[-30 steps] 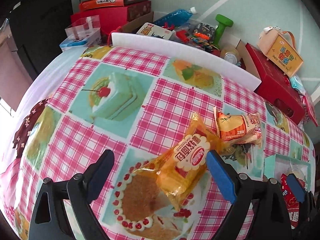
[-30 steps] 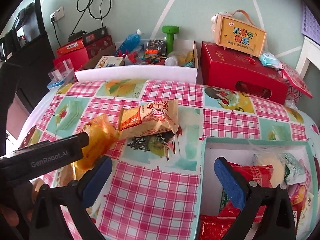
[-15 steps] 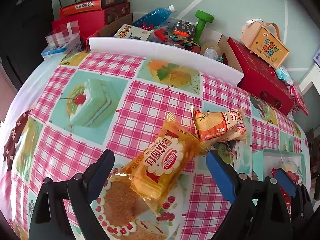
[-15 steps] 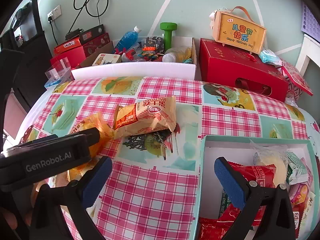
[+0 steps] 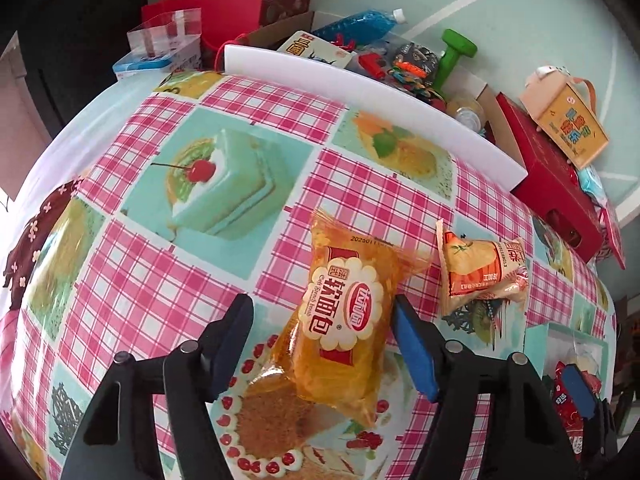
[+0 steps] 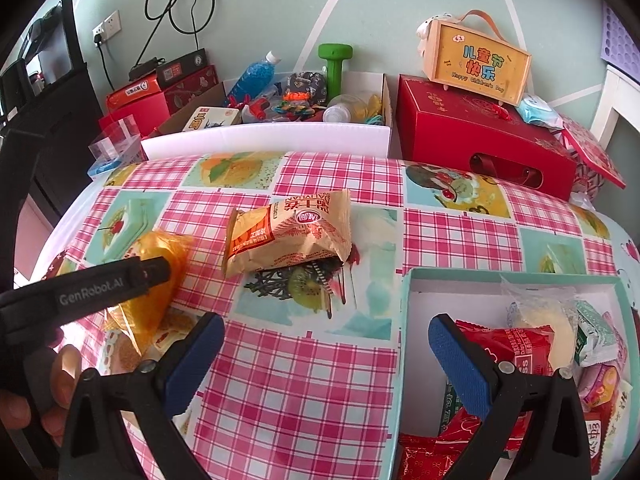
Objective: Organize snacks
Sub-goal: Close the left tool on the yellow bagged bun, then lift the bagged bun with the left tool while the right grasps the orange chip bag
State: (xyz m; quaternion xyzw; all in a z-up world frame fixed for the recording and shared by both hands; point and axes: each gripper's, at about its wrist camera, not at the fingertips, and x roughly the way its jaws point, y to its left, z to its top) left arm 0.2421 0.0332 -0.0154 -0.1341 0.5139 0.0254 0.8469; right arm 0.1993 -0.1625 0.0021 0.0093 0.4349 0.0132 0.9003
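A yellow soft-bread packet (image 5: pixel 344 320) lies on the checked tablecloth between the jaws of my left gripper (image 5: pixel 322 308). Those jaws are closing: the right pad touches the packet's edge, while the left pad still stands apart from it. In the right wrist view the same packet (image 6: pixel 160 264) shows behind the left gripper's black finger (image 6: pixel 100 284). An orange and beige snack packet (image 5: pixel 484 272) (image 6: pixel 288 236) lies to its right. My right gripper (image 6: pixel 326 324) hangs open with nothing in it, by the left wall of the teal snack box (image 6: pixel 406 320).
The teal box holds several packets, red ones (image 6: pixel 516 344) among them. A white board (image 6: pixel 264 140) lines the table's far edge, with a cluttered carton, a green dumbbell (image 6: pixel 334 64) and red gift boxes (image 6: pixel 480 140) behind. A hand (image 6: pixel 40 384) holds the left gripper.
The left gripper has come in over the yellow packet and its jaws have narrowed around it. The right gripper and the orange packet have stayed put.
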